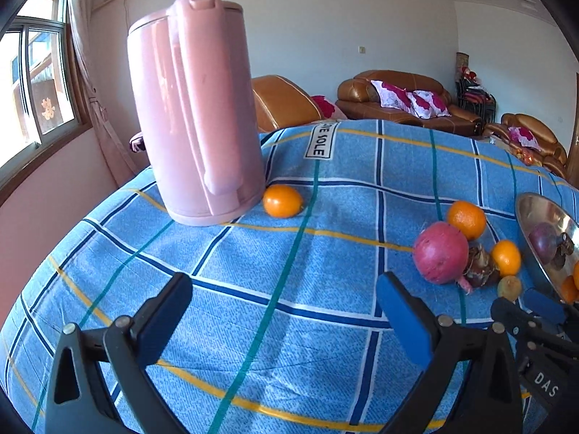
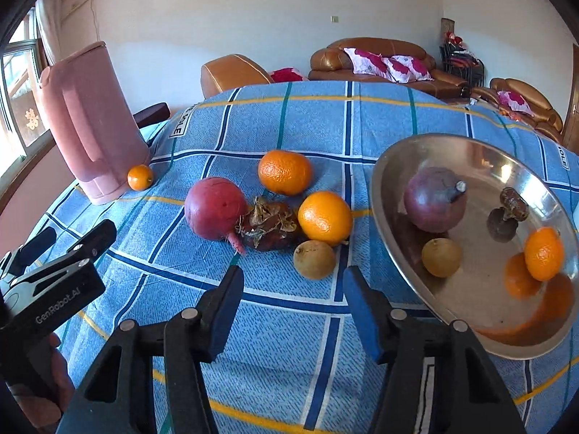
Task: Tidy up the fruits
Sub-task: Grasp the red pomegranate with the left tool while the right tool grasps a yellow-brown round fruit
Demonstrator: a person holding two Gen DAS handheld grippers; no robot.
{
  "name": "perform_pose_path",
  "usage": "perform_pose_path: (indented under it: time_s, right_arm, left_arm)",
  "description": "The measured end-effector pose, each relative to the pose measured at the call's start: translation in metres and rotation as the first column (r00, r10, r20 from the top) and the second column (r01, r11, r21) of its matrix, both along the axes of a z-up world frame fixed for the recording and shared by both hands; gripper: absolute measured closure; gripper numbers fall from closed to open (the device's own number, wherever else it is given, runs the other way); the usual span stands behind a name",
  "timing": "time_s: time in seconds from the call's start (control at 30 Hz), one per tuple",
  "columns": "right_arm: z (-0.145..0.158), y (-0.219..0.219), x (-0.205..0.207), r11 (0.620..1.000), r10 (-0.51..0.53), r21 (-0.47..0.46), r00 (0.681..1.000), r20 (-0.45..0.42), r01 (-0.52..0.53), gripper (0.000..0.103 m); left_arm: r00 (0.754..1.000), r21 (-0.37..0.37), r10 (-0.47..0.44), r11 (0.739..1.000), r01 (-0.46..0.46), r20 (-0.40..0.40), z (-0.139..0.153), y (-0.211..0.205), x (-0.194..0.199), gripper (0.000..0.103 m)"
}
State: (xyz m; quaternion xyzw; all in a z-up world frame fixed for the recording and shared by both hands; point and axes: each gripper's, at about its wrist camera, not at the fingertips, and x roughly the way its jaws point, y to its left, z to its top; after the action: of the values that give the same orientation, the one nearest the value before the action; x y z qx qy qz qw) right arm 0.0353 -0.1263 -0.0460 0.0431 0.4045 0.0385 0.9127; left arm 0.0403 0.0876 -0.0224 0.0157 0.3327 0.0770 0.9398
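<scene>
Scanning from the left across the blue checked cloth (image 2: 289, 133) on the worktop, I see a tall pink plastic kettle (image 2: 90, 123) with a small orange kumquat-like fruit (image 2: 140, 177) touching its base, well apart from everything else. My left claw (image 1: 286, 311) hangs spread and empty over bare cloth. Next comes the loose cluster: a round red radish-like root (image 2: 215, 208) with a thin tail, touching a dark, papery brown bulb (image 2: 269, 226); I judge the root firm and fairly heavy, best taken across its widest part, while the bulb looks flaky and may shed skin. Behind it sits a large orange (image 2: 284, 171), and beside the bulb a second orange (image 2: 324, 218), both probably firm with pebbled, grippy peel, so a hold across the middle should do. Just in front lies a small yellow-brown round fruit (image 2: 313, 259), nearest my right claw (image 2: 293, 289), which stands partly spread with nothing between its pads; that fruit seems light and smooth, likely to roll, so I would straddle it squarely. Furthest right, the shiny round metal tray (image 2: 391, 166) already holds a purple onion-like bulb (image 2: 434, 204), another yellow-brown fruit (image 2: 441, 256), a dark knobbly piece (image 2: 506, 213) and a small tangerine (image 2: 544, 253).
</scene>
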Motion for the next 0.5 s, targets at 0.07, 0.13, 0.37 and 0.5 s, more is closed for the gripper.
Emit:
perform_pose_path:
  time_s: [0.07, 0.13, 0.37, 0.5]
  right_arm:
    - [-0.004, -0.001, 0.008, 1.0, -0.011, 0.005, 1.0, -0.027, 0.012, 0.051]
    - [-0.006, 0.001, 0.014, 1.0, -0.017, -0.004, 0.999, -0.039, 0.017, 0.058]
    - [-0.006, 0.007, 0.019, 0.999, 0.003, -0.047, 0.999, -0.05, -0.006, 0.074]
    - [0.0, 0.004, 0.007, 0.999, 0.039, -0.027, 0.999, -0.006, -0.039, 0.074]
  left_arm:
    - [1.0, -0.002, 0.001, 1.0, -0.001, -0.005, 0.0, 0.001, 0.0, 0.0]
    - [1.0, -0.003, -0.003, 1.0, 0.003, -0.005, 0.0, 0.001, 0.0, 0.0]
    - [0.999, -0.007, -0.03, 1.0, 0.03, -0.014, -0.001, -0.001, 0.001, 0.0]
    - [0.999, -0.024, -0.041, 0.999, 0.04, -0.003, 0.0, 0.0, 0.001, 0.0]
